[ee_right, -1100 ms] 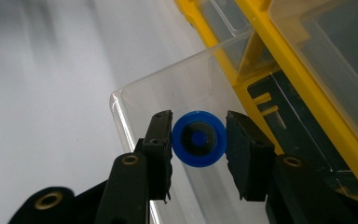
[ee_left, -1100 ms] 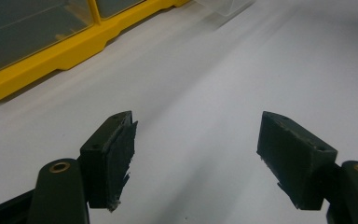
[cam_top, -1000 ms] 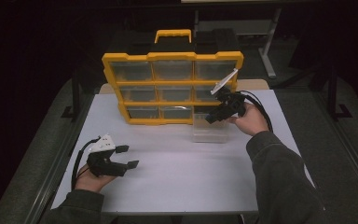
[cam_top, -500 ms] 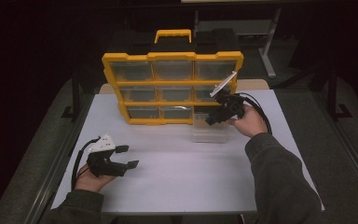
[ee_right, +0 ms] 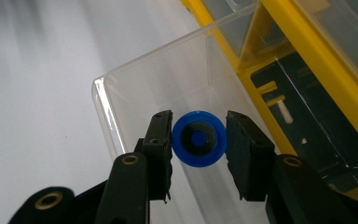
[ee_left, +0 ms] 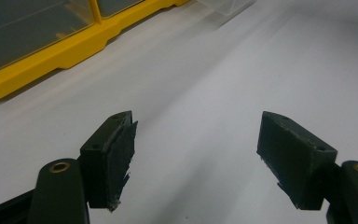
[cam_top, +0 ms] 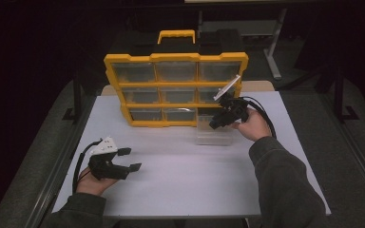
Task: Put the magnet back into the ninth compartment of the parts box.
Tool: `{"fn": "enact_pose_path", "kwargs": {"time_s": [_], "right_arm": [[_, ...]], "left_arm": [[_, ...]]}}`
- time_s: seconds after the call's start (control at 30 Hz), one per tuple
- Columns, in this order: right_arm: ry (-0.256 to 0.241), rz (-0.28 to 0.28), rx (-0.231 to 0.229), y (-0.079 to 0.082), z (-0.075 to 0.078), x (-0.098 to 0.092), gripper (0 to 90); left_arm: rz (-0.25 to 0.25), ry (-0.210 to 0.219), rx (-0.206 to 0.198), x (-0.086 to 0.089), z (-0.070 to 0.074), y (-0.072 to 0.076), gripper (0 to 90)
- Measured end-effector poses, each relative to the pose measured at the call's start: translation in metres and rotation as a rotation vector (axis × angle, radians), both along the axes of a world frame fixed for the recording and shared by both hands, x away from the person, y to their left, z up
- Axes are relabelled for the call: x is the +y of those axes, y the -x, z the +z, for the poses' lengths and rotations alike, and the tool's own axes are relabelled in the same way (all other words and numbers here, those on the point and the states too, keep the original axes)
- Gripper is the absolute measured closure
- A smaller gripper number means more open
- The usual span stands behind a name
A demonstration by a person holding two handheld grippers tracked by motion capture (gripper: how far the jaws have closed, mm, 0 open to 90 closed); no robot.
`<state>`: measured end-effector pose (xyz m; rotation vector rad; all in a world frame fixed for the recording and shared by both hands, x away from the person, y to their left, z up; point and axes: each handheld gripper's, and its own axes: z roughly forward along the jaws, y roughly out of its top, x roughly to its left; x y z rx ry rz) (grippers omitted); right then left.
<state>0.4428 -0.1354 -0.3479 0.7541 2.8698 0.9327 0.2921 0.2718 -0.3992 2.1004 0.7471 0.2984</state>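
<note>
My right gripper (cam_top: 217,124) hovers over a clear plastic bin (cam_top: 212,135) that stands on the table in front of the yellow organiser (cam_top: 176,88). In the right gripper view its jaws (ee_right: 199,120) are shut on a round blue disc (ee_right: 199,138) with a dark centre, held above the inside of the clear bin (ee_right: 135,84). My left gripper (cam_top: 129,159) rests on the white table (cam_top: 190,185) at the near left, open with nothing between its jaws (ee_left: 196,158).
The yellow organiser (ee_right: 307,42) stands upright at the back of the table, with several clear drawers and a handle (cam_top: 176,35) on top. Its lower right slot (ee_right: 303,126) is open and dark. White table surface lies between the two grippers.
My right gripper has shifted slightly down and to the left over the clear bin, still holding the disc. The left gripper has not moved.
</note>
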Motion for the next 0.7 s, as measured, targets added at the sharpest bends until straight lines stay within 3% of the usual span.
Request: {"fn": "enact_pose_path", "kwargs": {"time_s": [0.7], "right_arm": [[0.005, -0.011, 0.015, -0.001, -0.0084, -0.0002, 59.9]], "left_arm": [[0.0, 0.0, 0.001, 0.0005, -0.0001, -0.0003, 27.0]]}}
